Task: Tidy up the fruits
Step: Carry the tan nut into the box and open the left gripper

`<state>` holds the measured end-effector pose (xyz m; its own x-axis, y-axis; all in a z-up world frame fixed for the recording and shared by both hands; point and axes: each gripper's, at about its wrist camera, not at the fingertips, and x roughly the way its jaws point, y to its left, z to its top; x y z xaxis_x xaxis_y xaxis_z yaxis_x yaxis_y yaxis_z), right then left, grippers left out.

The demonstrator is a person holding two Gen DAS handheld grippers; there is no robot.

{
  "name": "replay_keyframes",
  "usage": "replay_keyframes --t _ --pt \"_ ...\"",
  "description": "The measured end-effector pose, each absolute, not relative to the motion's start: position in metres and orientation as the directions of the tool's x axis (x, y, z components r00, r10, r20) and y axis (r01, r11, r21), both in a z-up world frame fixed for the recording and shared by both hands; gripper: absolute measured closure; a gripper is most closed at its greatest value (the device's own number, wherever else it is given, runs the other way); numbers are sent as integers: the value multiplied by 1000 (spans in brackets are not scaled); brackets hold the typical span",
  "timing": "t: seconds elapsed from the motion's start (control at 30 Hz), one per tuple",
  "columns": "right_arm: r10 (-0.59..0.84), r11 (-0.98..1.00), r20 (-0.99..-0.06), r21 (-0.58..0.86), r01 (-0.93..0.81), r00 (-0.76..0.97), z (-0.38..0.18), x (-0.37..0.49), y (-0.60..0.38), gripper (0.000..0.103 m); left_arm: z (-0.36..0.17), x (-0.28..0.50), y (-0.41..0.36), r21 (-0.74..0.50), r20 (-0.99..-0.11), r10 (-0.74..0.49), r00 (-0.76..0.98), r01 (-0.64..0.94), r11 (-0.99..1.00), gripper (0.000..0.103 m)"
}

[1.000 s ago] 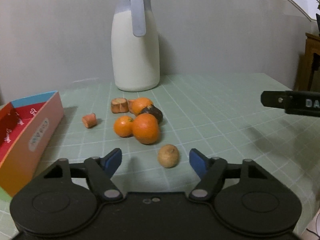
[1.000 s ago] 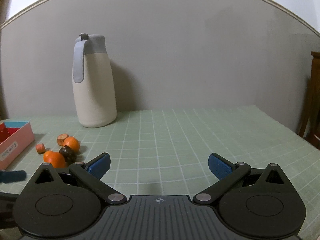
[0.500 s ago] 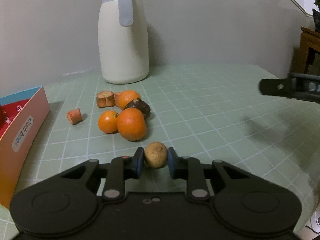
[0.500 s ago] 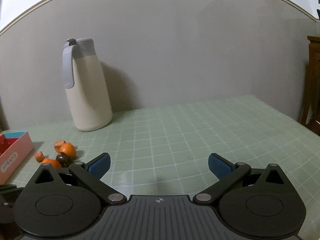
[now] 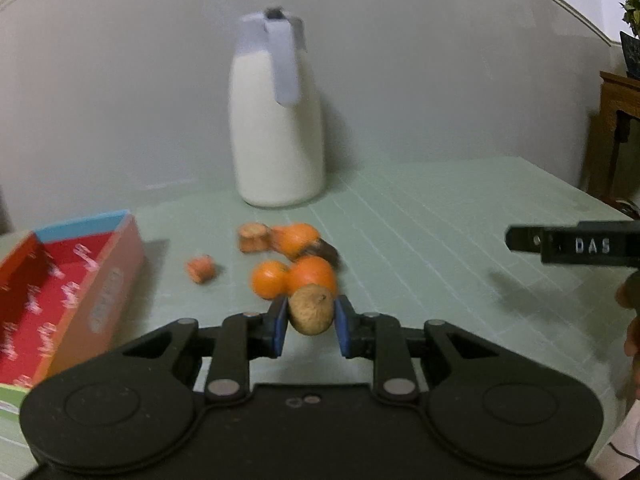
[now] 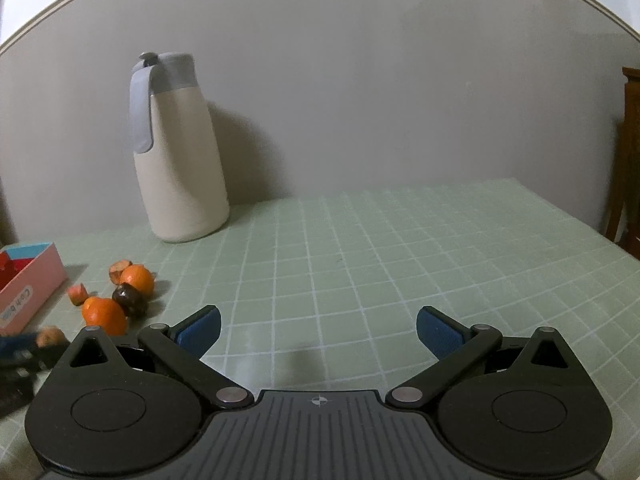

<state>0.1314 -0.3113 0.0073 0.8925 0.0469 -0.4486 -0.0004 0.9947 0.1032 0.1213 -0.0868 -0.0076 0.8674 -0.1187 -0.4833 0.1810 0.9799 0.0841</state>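
The left gripper (image 5: pixel 311 320) had its blue pads clamped on a small brown fruit (image 5: pixel 311 309), holding it in front of the pile of oranges (image 5: pixel 312 274) on the green checked table (image 5: pixel 440 240). A dark fruit (image 6: pixel 130 299) and some cut orange-brown pieces (image 5: pixel 200 268) lay among them. To the left stood an open red box (image 5: pixel 100 280); at the far side, a white jug (image 5: pixel 276 136). The right gripper (image 6: pixel 318 330) hung over bare table to the right, its fingers spread wide, holding nothing.
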Motion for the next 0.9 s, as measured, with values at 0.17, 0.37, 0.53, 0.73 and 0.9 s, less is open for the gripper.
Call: replay_keyframes --t 0.17,0.37,0.53,0.73,0.9 --pt "63 995 -448 97 -22 892 7 132 -301 0 3 116 -51 83 -447 -37 894 83 993 88" --pt "95 993 -440 108 -52 893 9 133 -286 0 17 112 1 60 -398 80 914 -61 996 88" --pt "108 993 -441 93 -74 891 9 132 -272 0 16 114 47 31 -425 181 887 -185 982 88" --pt "114 992 -440 96 -79 891 9 132 -266 0 10 116 85 10 -460 227 859 -251 968 83" --pt "126 991 -440 106 -87 889 9 132 -260 0 16 101 80 29 -386 283 878 -296 955 12"
